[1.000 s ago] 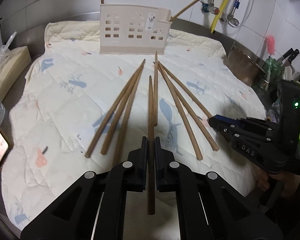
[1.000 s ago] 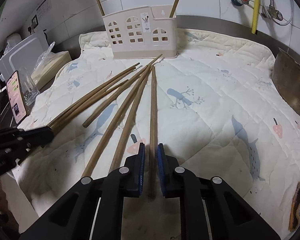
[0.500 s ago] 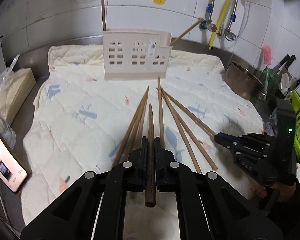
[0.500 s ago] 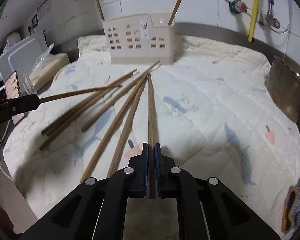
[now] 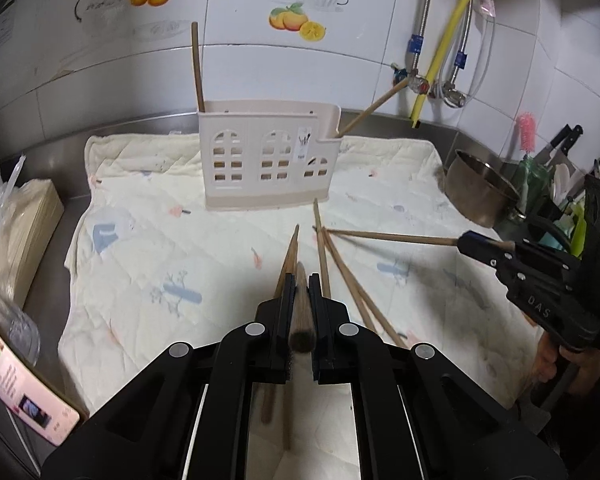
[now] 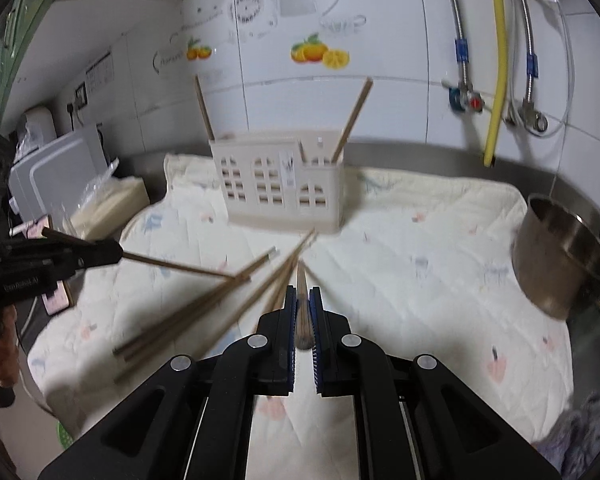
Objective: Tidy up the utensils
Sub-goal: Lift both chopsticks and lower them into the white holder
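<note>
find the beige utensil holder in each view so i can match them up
Left wrist view: the utensil holder stands upper centre, at the far end of the quilted mat.
Right wrist view: the holder stands centre, slightly left, also on the mat's far end.
Shared landmark: the yellow hose on the tiled wall, right of the holder in both.

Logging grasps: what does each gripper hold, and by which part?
Left gripper and right gripper each clamp one wooden chopstick near its thick end.
</note>
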Available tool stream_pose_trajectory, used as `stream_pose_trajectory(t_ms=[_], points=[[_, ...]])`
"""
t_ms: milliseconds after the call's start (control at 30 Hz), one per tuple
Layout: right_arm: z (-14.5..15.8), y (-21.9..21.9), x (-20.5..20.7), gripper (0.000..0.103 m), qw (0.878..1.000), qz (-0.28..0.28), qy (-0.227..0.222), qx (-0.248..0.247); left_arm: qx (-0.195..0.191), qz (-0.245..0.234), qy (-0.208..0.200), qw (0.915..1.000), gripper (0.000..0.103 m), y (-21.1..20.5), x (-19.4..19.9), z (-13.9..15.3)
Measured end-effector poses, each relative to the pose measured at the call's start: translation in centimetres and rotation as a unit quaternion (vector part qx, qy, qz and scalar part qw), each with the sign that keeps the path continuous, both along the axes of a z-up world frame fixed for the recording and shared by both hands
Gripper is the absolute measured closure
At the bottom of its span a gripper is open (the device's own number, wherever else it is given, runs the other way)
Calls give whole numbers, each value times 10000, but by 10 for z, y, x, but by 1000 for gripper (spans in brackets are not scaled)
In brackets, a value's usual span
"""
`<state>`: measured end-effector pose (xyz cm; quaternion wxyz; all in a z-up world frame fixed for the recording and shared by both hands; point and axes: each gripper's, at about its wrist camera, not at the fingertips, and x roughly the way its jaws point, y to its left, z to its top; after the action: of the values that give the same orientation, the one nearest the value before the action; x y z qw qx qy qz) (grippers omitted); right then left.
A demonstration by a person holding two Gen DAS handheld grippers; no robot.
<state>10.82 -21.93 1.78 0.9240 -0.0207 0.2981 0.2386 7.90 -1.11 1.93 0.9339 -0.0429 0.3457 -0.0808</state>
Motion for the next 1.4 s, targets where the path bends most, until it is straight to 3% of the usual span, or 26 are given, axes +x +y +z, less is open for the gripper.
stream_pose_trajectory(t_ms=[167,500,833,1033,1200,1400], points=[[20,7,16,97,9998,87,-137,77,-193,-41,-97,9998,98,9,12,13],[81,13,46,97,9982,479,-356,39,-230,-106,-401,9989,98,20,43,56],[148,12,66,97,9951,696,-705,-78,-173,-81,-1055,9942,98,31,79,134],[165,14,81,96,9942,648,-823,-232,86,167,-1457,9891,98,39,110,176],[168,18,102,96,9949,622,-729,-306,234,412,-1389,9892,98,50,140,177],[152,29,132,96,9964,603,-346,-486,75,498,-943,9943,98,65,172,145]])
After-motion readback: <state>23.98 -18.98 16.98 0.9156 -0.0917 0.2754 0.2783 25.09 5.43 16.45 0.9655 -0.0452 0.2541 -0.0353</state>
